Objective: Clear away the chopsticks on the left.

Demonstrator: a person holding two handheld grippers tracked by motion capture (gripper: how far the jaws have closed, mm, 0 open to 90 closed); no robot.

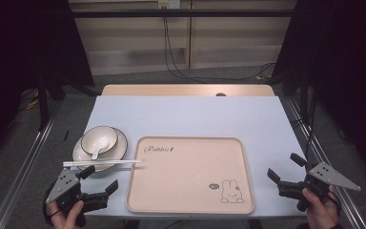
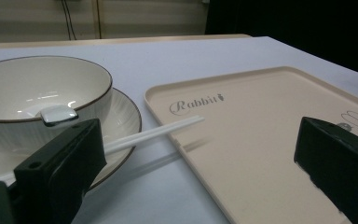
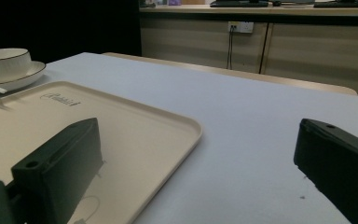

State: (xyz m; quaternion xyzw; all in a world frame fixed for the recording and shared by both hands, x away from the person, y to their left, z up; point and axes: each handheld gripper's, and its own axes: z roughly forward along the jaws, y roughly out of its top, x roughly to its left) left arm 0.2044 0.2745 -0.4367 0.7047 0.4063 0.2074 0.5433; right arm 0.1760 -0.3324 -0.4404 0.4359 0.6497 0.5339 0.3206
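Two chopsticks point(image 1: 102, 163) lie crosswise, tips toward tray point(image 1: 190, 206).

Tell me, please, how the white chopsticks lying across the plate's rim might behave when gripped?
The chopsticks look thin, rigid and glossy, so they may slip. Bridging the plate and tray edge, they could roll or pivot off if nudged.

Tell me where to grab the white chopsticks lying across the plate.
Probably take the chopsticks mid-length, where they span from the plate rim to the tray edge and sit raised. Come from above with the left gripper, jaws straddling both sticks crosswise.
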